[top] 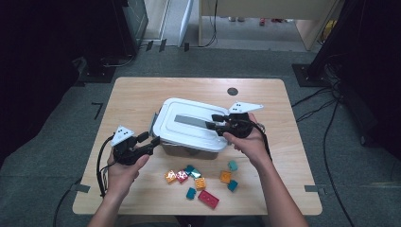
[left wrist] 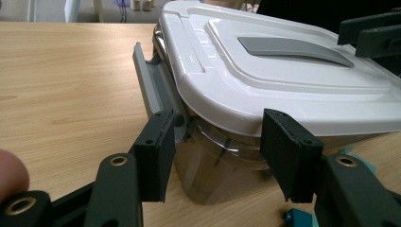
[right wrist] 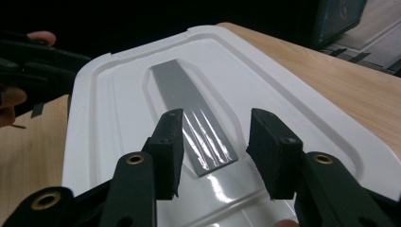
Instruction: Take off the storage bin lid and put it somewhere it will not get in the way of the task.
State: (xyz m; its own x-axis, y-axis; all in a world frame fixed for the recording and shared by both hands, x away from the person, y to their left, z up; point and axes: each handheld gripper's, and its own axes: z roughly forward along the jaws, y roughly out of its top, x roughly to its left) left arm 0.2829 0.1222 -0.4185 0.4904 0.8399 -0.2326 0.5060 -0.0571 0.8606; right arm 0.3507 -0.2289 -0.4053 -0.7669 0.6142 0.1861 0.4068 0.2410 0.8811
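A clear storage box [top: 189,149] with a white lid [top: 189,125] sits at the middle of the high view, on a wooden table [top: 137,94]. A grey strip [top: 191,120] runs along the centre of the lid, and a grey latch [left wrist: 149,82] stands flipped out from the box's left end, clear in the left gripper view, upper centre-left.

The left gripper [top: 152,142] is just left of centre in the high view, at the box's near left corner. In the left gripper view its jaws stand apart, one on each side of that corner below the lid's rim, not clamped on it; whether either pad touches the box I cannot tell.

The right gripper [top: 215,121] is just right of centre, above the lid's right part. In the right gripper view its jaws are spread, with the near end of the grey strip between them, gripping nothing.

Below the box, at the lower middle of the high view, small toy blocks [top: 198,182] in orange, red and teal lie scattered on the table, well apart from both grippers
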